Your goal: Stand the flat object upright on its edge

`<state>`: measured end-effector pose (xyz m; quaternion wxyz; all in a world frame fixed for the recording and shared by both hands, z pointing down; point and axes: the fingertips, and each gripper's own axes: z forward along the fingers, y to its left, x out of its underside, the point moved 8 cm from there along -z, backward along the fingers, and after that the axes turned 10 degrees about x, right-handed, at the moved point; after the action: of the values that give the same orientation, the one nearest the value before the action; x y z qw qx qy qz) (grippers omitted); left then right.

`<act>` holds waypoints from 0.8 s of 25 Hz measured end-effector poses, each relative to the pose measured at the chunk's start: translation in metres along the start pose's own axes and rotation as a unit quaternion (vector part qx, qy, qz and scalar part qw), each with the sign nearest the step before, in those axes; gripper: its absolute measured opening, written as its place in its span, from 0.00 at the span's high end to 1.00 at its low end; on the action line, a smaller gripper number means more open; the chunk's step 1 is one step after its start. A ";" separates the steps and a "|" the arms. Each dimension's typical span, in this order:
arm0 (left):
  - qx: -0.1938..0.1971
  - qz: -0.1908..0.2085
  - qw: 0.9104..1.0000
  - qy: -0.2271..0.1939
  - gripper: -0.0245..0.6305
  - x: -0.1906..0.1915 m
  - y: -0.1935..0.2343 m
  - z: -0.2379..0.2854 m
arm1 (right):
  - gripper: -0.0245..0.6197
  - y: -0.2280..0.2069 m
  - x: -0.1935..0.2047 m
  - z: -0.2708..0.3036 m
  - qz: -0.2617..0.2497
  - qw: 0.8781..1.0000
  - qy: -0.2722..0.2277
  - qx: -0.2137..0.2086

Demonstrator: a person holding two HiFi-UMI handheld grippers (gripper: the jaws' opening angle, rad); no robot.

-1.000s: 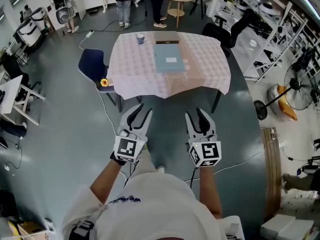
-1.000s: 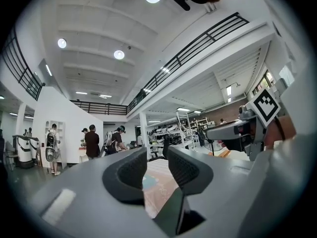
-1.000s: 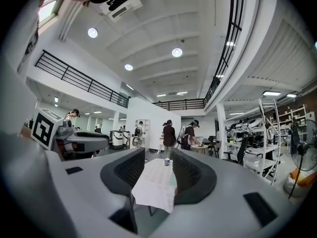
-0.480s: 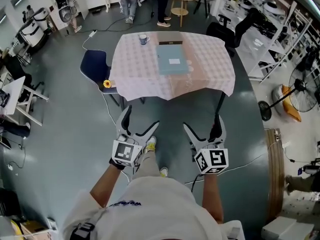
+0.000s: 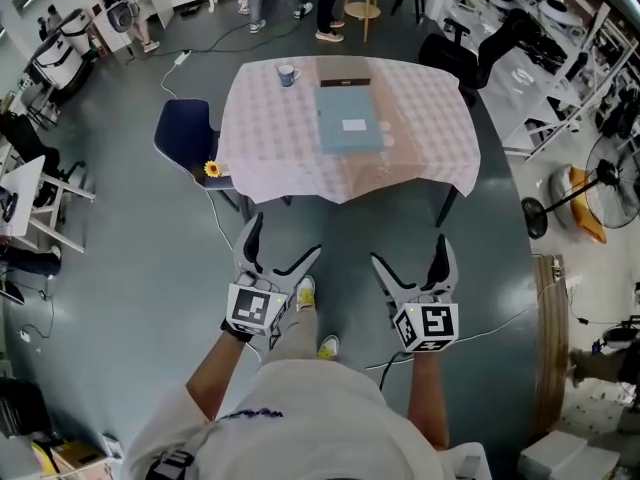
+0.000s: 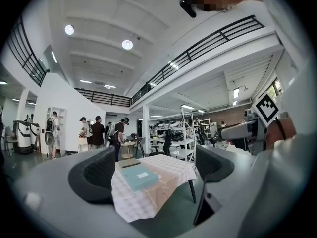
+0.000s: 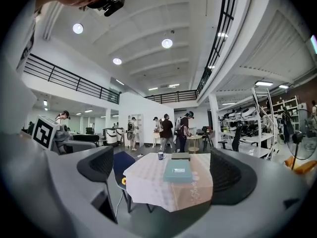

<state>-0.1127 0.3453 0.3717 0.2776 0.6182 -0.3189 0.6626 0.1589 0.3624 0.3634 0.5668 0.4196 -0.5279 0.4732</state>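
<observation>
Both jaw pairs, nearly closed a second ago, are opening wide on the left gripper (image 5: pixel 285 239) and right gripper (image 5: pixel 410 251), with nothing between them. The flat teal box (image 5: pixel 345 140) lies face-up, white label (image 5: pixel 356 125) on top, on the checked-cloth table (image 5: pixel 268 138) well ahead of both grippers. Its edge thickness is hard to make out. A mug (image 5: pixel 287 73) and dark flat item (image 5: pixel 343 71) sit beyond it; a blue chair (image 5: pixel 183 133) stands ahead-left.
</observation>
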 end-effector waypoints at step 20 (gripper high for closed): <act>-0.006 -0.053 0.997 -0.046 0.21 0.011 0.206 0.106 | 0.05 0.017 -0.026 0.207 -0.035 0.997 0.050 0.055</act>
<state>-0.2026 0.1311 0.3697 0.3009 0.6629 -0.3018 0.6156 0.1004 0.1614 0.3561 0.5852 0.4441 -0.4569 0.5015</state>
